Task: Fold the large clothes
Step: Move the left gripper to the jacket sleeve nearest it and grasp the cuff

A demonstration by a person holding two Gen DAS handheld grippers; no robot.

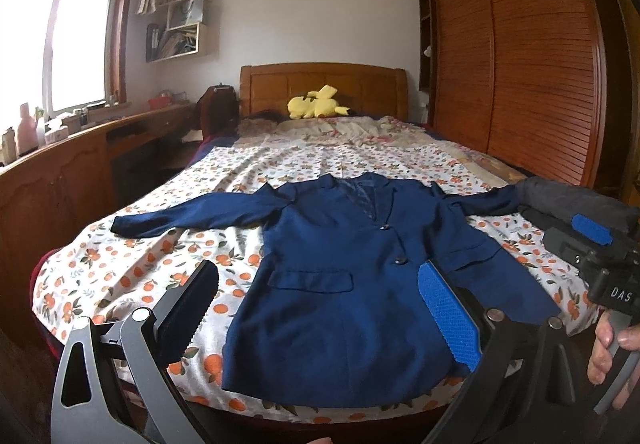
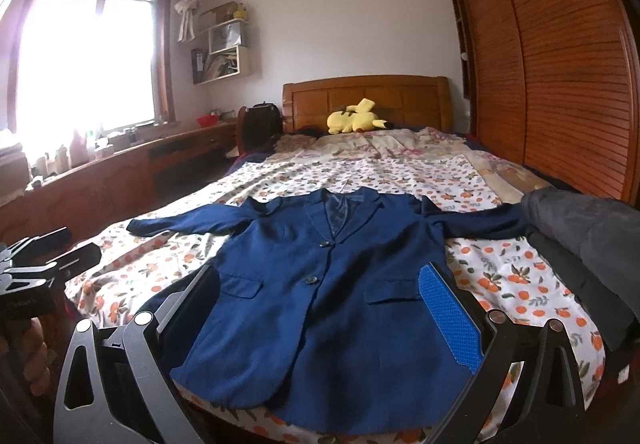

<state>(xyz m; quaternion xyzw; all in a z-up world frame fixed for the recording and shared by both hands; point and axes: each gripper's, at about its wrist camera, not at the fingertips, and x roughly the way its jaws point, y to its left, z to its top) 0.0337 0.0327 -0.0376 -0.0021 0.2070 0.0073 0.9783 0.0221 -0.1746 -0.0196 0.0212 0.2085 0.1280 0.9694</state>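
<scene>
A dark blue blazer [image 1: 344, 284] lies flat and face up on the bed, buttoned, both sleeves spread out sideways; it also shows in the right wrist view [image 2: 320, 308]. My left gripper [image 1: 320, 284] is open and empty, held above the blazer's lower half near the bed's foot. My right gripper [image 2: 320, 284] is open and empty above the blazer's hem. The right gripper's body [image 1: 592, 244] shows at the right edge of the left wrist view. The left gripper's body [image 2: 36, 268] shows at the left edge of the right wrist view.
The bed has an orange-print sheet [image 1: 160, 256]. A dark grey garment [image 2: 584, 236] lies at the bed's right edge over the blazer's sleeve end. A yellow plush toy [image 1: 316, 106] sits by the headboard. A wooden desk [image 1: 72, 172] runs along the left, a wardrobe [image 1: 532, 56] along the right.
</scene>
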